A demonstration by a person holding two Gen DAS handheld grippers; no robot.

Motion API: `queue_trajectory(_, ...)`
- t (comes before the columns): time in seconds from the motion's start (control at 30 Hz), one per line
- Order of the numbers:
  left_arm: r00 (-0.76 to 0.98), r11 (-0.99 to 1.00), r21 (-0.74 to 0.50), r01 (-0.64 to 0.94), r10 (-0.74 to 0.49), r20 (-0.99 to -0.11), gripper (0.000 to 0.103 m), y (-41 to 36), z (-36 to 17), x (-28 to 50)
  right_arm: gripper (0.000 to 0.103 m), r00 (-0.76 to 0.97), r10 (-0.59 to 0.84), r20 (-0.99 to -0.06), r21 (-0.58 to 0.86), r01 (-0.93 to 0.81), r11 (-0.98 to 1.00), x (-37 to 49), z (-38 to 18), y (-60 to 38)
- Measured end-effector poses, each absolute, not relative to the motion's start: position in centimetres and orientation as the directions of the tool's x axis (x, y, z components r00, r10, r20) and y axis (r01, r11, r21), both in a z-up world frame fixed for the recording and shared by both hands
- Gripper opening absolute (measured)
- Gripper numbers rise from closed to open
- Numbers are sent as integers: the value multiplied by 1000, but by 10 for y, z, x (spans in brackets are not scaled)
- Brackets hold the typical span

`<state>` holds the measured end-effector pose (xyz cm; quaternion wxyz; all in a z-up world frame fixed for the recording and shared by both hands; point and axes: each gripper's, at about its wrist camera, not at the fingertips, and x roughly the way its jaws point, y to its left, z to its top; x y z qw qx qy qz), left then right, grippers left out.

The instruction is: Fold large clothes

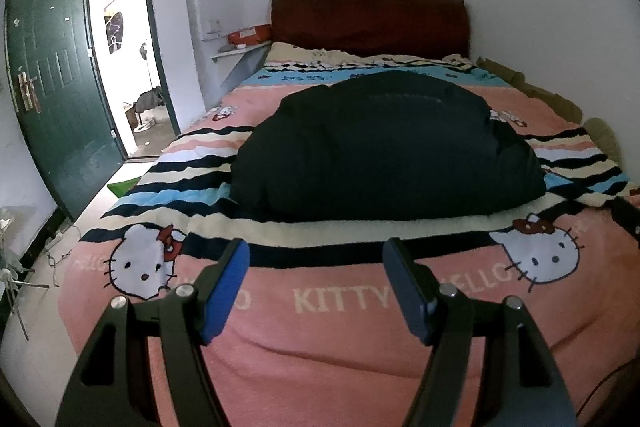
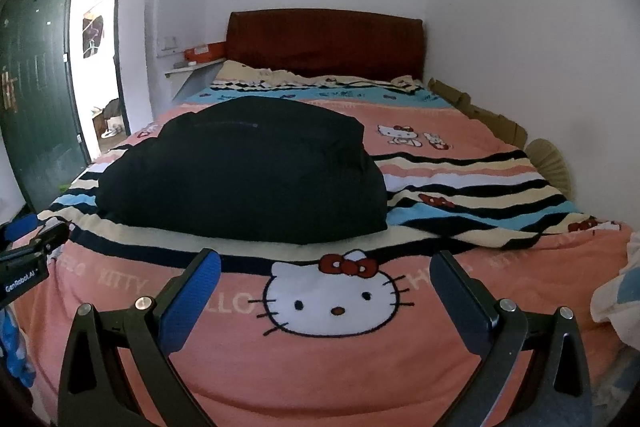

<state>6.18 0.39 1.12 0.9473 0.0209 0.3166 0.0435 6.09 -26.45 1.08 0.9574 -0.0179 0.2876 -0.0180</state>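
Observation:
A large black garment [image 1: 384, 147] lies folded in a thick bundle on the middle of the bed, on a pink Hello Kitty blanket [image 1: 340, 347]. It also shows in the right wrist view [image 2: 248, 171], left of centre. My left gripper [image 1: 316, 255] is open and empty, above the near edge of the bed, short of the garment. My right gripper [image 2: 326, 267] is open and empty, also above the near edge. The left gripper's body [image 2: 28, 259] shows at the left edge of the right wrist view.
A dark red headboard [image 1: 368, 23] stands at the far wall. A green door [image 1: 48, 75] is open on the left, with floor beside the bed. A small shelf [image 1: 240, 51] holds an orange box. Cardboard [image 2: 492, 115] lines the bed's right side. Light cloth [image 2: 616, 299] lies at right.

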Motion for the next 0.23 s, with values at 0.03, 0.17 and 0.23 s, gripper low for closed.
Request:
queue_trajectory(0.03, 794, 996, 67, -67, 94, -600, 68, 3, 10, 63, 103, 832, -46, -552, -44, 26, 999, 62, 10, -265)
queue_trajectory(0.17, 789, 996, 68, -51, 82, -609, 68, 2, 6, 66, 103, 825, -51, -563, -42, 33, 999, 66, 3, -268)
queue_trajectory(0.23, 786, 997, 58, -45, 72, -614, 68, 2, 5, 68, 103, 821, -52, -568, -42, 34, 999, 68, 1, -269)
